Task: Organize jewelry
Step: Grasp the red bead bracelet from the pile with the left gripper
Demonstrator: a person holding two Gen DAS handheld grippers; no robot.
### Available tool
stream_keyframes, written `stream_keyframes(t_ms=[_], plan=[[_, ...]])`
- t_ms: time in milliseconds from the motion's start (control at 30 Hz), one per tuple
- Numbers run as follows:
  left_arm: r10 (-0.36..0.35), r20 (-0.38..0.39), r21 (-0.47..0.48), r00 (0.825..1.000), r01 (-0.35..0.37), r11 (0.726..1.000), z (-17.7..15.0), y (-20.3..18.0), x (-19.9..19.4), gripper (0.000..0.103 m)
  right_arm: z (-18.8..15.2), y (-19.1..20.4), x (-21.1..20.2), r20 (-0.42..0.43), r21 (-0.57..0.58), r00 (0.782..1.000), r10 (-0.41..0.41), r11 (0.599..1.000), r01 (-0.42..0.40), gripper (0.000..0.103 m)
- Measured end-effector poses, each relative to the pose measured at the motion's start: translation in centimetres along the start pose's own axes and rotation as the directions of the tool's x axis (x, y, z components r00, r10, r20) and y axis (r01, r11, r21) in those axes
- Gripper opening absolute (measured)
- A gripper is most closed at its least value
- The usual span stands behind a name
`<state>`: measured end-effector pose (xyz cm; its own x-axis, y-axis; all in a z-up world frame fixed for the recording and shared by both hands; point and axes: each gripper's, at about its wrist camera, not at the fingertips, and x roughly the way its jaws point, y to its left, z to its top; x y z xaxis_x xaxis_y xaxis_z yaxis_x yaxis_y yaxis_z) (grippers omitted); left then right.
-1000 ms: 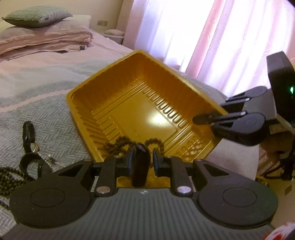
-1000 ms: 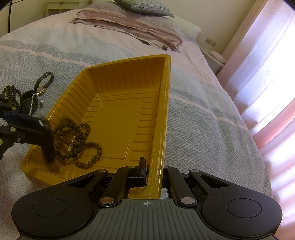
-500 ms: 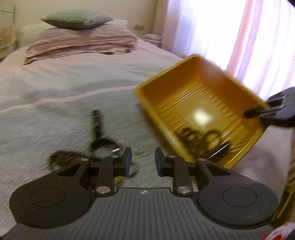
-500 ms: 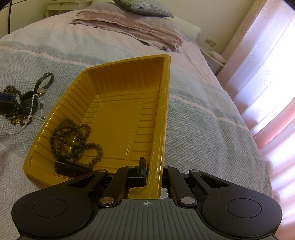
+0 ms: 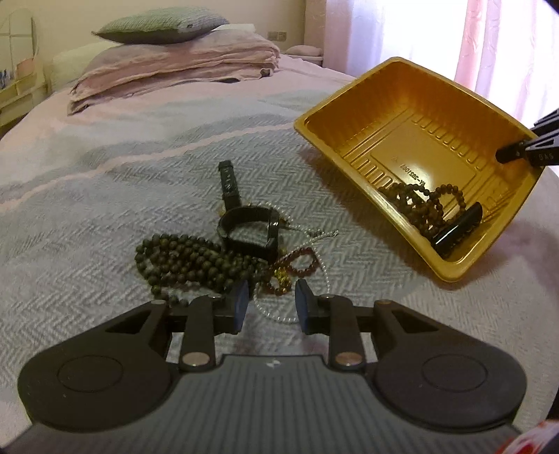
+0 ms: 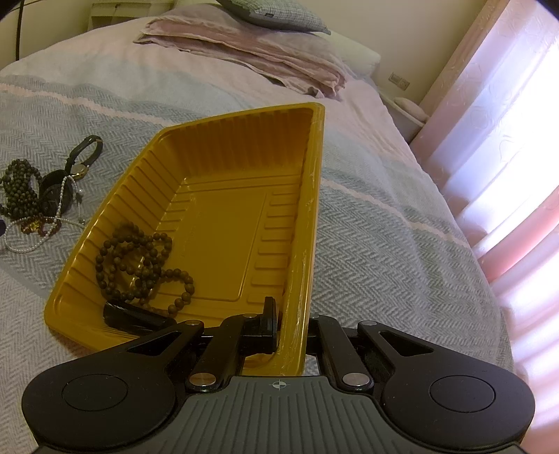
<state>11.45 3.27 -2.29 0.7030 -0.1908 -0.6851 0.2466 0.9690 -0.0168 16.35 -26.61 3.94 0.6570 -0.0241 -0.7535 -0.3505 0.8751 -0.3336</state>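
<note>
My right gripper (image 6: pixel 291 335) pinches the yellow tray (image 6: pixel 223 223) rim; beads (image 6: pixel 139 265) inside, embossed code unreadable. Left gripper (image 5: pixel 271 303), jaws spread and lately widening, hovers empty beside the tray over the jewelry pile (image 5: pixel 223 258) on the bed (image 5: pixel 104 181).

light: soft daylight via blown-out curtains (image 5: pixel 489 42) | glare: tray floor (image 5: pixel 419 164) (mild) | fisheye bending edges | focus: sharp, corners dark

Lying across the bed (image 5: pixel 146 181): a grey herringbone blanket with pale pink stripes. Resting at its head, folded pink bedding (image 5: pixel 181 66) under a grey-green pillow (image 5: pixel 157 26). Glowing with daylight on the right, sheer pink curtains (image 6: pixel 506 139); standing behind, cream walls (image 5: pixel 63 21).
</note>
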Motion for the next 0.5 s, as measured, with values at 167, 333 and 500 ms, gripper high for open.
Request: stream_keyframes(t_ms=[167, 333, 500], plan=[[-0.024, -0.016, 0.063, 1.0, 0.025, 0.998, 0.4, -1.0, 1.3, 0.026, 0.0, 0.0, 0.0, 0.001, -0.001, 1.0, 0.0, 1.0, 0.0, 0.004], [-0.015, -0.057, 0.117, 0.998, 0.021, 0.993, 0.3, -1.8, 3.3, 0.025, 0.0, 0.0, 0.0, -0.001, 0.0, 1.0, 0.0, 1.0, 0.0, 0.004], [-0.003, -0.07, 0.119, 0.998, 0.012, 0.993, 0.2, -1.6, 4.7, 0.024, -0.1, -0.1, 0.1, -0.003, 0.001, 1.0, 0.002, 1.0, -0.002, 0.004]])
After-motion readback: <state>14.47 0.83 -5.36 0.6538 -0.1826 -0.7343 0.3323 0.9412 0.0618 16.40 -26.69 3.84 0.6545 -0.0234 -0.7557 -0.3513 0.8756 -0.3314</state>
